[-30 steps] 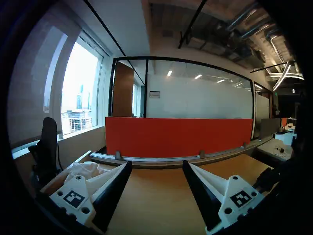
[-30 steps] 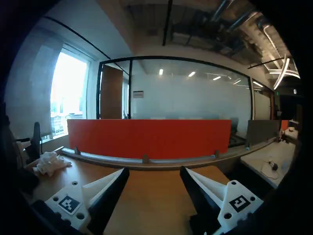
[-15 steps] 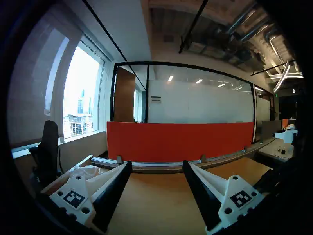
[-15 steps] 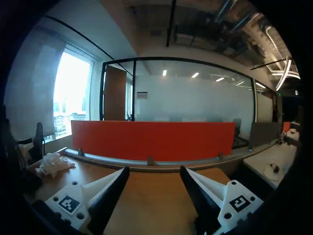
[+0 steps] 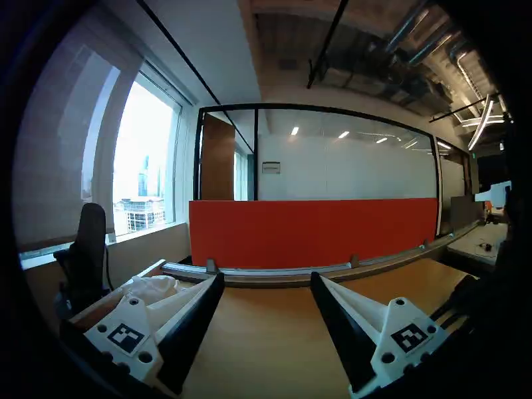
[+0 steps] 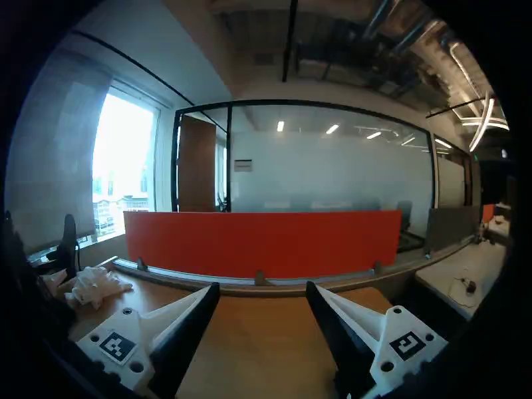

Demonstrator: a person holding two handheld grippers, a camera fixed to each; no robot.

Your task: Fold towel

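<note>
A crumpled white towel (image 6: 96,284) lies on the wooden desk (image 6: 266,339) at the far left in the right gripper view. In the left gripper view the towel (image 5: 149,288) sits just behind the left finger, partly hidden by it. My left gripper (image 5: 266,292) is open above the desk with nothing between its fingers. My right gripper (image 6: 261,296) is also open and holds nothing. Both point toward the orange divider, away from the towel.
An orange divider panel (image 5: 312,231) runs along the desk's far edge, with a metal rail below it. A black office chair (image 5: 83,256) stands at the left by the window. Another desk (image 6: 459,279) with a cable lies to the right.
Both views have shifted slightly; the divider and towel sit a little further right in the frames than before. The grippers stay open and empty.
</note>
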